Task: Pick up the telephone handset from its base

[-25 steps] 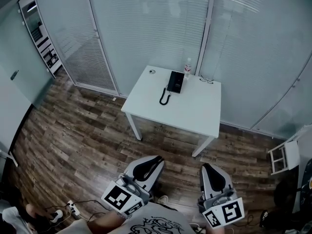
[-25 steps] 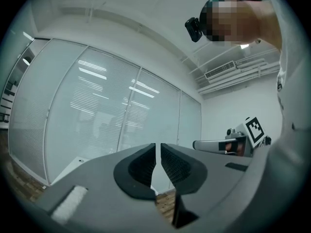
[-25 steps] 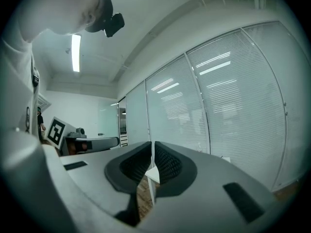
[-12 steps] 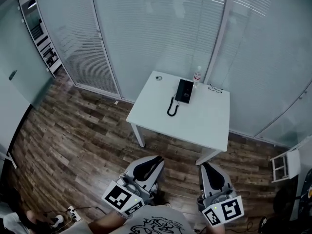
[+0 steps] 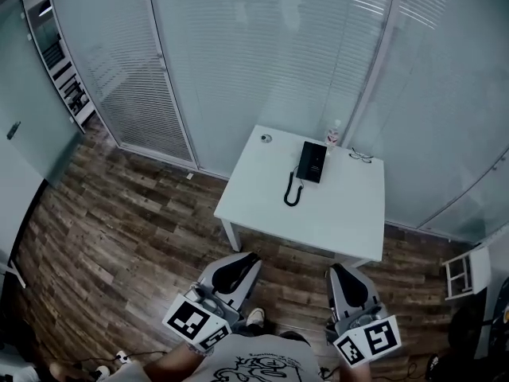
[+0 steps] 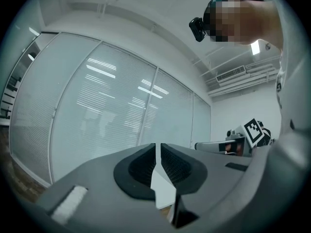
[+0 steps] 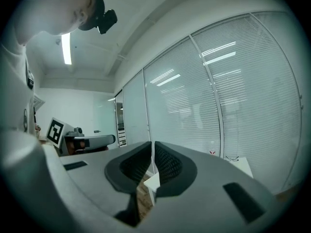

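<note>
Ahead, telephone [image 5: 312,162] on table [image 5: 342,213] — long axis toward glass wall [image 5: 262,62].

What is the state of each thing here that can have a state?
handset: resting on its base, not lifted
bottle: upright on the table
glasses: lying on the table
left gripper: shut, empty
right gripper: shut, empty

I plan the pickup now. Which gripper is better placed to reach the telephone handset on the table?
Right, probably. The telephone lies nearer the line of the right gripper than that of the left gripper. Both are shut and short of the table.
</note>
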Demonstrator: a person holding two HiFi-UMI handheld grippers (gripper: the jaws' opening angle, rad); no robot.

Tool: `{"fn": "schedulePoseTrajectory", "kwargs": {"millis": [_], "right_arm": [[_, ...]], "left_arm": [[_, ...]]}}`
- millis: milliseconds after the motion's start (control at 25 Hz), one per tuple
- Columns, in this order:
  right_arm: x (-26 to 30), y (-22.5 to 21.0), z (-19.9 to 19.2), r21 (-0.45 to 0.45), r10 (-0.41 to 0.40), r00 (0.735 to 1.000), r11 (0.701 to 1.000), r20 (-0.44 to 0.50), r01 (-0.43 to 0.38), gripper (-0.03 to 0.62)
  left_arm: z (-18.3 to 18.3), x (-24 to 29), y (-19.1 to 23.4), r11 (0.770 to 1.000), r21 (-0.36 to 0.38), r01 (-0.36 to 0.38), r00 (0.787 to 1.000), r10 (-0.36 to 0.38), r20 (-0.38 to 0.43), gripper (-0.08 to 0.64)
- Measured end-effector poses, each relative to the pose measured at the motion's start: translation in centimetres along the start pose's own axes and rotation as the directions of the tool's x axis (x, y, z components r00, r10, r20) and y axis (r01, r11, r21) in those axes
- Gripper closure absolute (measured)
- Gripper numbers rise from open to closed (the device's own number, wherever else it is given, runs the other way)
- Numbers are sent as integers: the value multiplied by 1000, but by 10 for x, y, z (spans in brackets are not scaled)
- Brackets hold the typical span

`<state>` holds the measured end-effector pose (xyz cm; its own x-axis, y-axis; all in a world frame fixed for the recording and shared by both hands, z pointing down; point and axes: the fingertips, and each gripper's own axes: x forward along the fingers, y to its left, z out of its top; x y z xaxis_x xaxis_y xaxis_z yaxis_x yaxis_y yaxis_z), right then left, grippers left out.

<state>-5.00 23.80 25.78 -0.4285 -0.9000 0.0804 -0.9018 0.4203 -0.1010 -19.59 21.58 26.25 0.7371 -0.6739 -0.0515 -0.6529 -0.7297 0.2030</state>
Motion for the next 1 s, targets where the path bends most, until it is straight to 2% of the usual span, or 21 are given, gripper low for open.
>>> {"fn": "schedulePoseTrajectory", "kwargs": {"millis": [320, 520, 1000], "right_arm": [[26, -10, -3, 24, -36, 999, 999, -11, 36, 574], [38, -29, -7, 36, -54, 998, 998, -19, 54, 574], [83, -92, 9, 24, -21, 1000, 1000, 23, 21, 574]], "left_arm": [[-5, 23, 24, 998, -35, 52, 998, -53, -24, 528], [-1, 39, 42, 999, -23, 42, 999, -42, -6, 528], [-11, 121, 52, 998, -28, 60, 997, -61, -41, 528]]}}
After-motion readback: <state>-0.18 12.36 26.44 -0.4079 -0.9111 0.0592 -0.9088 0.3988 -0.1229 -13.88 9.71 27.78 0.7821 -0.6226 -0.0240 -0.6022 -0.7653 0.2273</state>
